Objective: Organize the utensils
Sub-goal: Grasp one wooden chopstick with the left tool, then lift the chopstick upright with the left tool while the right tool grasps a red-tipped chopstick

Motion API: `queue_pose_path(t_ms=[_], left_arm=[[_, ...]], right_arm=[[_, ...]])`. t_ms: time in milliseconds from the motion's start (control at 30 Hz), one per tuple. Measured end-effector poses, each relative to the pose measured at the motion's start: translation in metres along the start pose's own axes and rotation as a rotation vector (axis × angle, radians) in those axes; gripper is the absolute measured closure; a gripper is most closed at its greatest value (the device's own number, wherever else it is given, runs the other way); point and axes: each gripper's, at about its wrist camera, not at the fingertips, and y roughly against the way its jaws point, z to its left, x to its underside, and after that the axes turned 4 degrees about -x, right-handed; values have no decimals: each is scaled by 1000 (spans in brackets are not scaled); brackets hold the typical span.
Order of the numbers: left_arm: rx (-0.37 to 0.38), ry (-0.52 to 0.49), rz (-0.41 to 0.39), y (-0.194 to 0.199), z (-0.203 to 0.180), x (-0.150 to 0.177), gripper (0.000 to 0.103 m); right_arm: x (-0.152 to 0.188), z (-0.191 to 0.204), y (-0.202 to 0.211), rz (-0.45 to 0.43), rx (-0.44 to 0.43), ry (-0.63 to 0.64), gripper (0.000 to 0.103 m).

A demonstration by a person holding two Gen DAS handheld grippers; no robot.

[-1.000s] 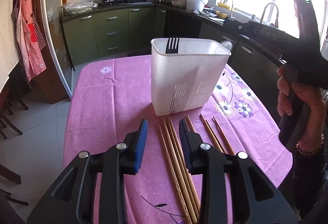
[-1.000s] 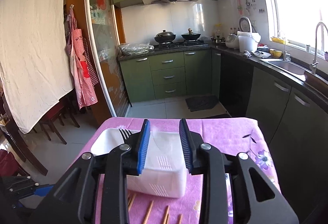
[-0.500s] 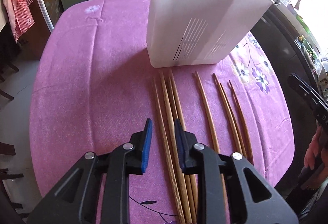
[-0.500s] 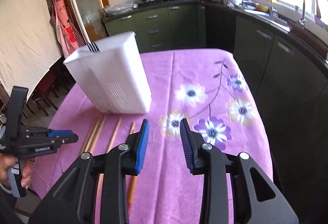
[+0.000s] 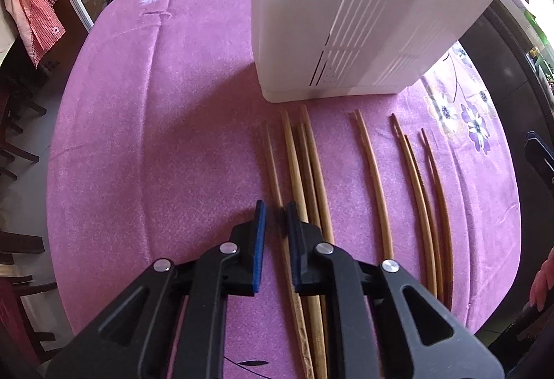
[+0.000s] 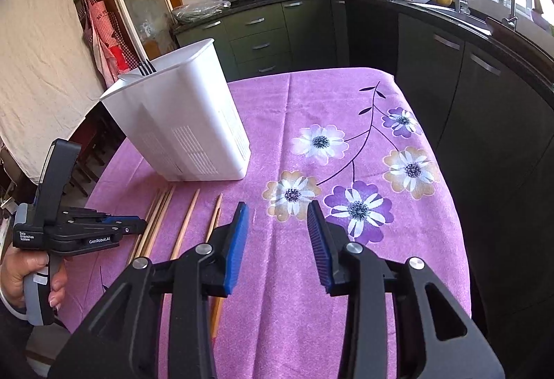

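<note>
Two labels readable on my left gripper (image 6: pixel 133 226) body, seen from the right wrist view: "GenRobot.AI" and "Data Acquisition System". My left hand (image 6: pixel 26 275) wraps its handle.

Left gripper (image 5: pixel 275 216): jaws narrowed to a small gap, straddling the leftmost chopstick (image 5: pixel 273 164) low over the purple tablecloth (image 5: pixel 155 136). Can't tell if the pads actually touch the stick.

Right gripper (image 6: pixel 277 223): jaws spread wide, nothing between them, over the flower print, just right of the rightmost sticks.

The other chopsticks (image 5: pixel 374 171) lie side by side on the cloth, tips pointing at the white plastic utensil holder (image 5: pixel 363 15). Nearest tips almost at its base.

Holder stands upright; black fork (image 6: pixel 147 67) tines poke above its rim.
</note>
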Motion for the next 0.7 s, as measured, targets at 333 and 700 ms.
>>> queue_pose_path(t_ms=[333,700], left_arm=[[-1,11,-25,-2,-10,-5,97],[18,26,-317,103,19,8,98]], right_arm=[[-1,4,1,12,-5,13,66],[-7,11,-4,57,-33,31,66]])
